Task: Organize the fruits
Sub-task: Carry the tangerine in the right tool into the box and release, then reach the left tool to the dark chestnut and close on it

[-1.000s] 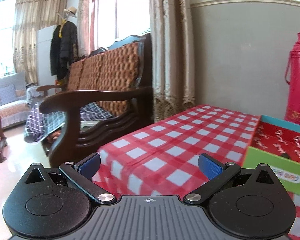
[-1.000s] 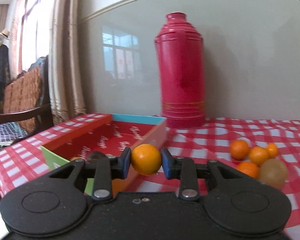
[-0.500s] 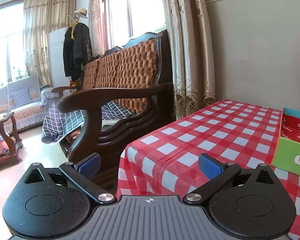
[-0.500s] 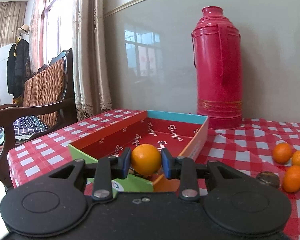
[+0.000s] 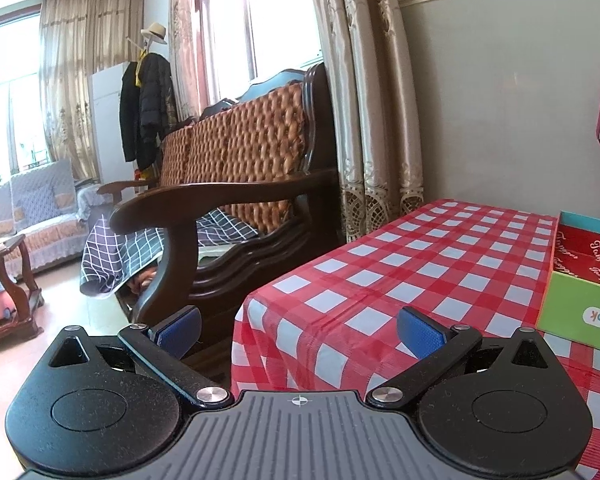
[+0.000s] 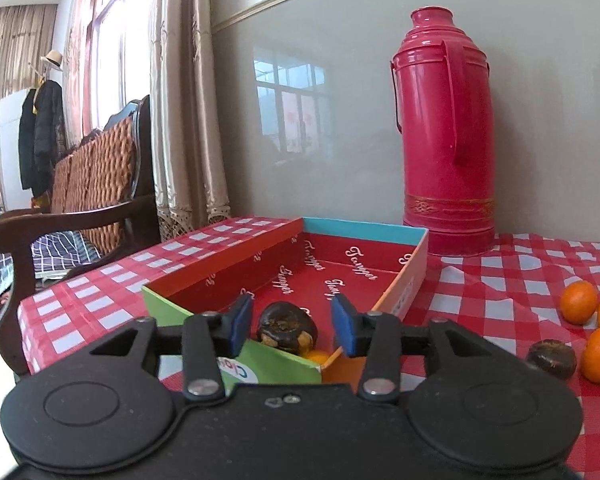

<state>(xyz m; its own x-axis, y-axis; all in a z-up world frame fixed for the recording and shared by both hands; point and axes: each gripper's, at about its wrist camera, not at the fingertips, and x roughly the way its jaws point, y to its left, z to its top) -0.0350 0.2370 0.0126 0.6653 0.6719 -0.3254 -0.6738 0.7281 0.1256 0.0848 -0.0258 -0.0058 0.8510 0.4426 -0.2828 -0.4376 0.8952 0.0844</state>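
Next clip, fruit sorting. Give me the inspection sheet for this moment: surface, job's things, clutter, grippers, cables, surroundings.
Surface: table under a red-and-white checked cloth.
Job's things: open box with red lining; inside its near end a dark brown fruit and an orange fruit, mostly hidden by the wall. Loose on the cloth to the right: oranges and another dark fruit.
Clutter: red thermos upright against the wall behind the box.
Grippers: right gripper at the box's near end, jaws open, empty; left gripper at the table's corner, jaws open, empty.
Cables: nothing seen.
Surroundings: wooden sofa, curtains, coat rack with hat.
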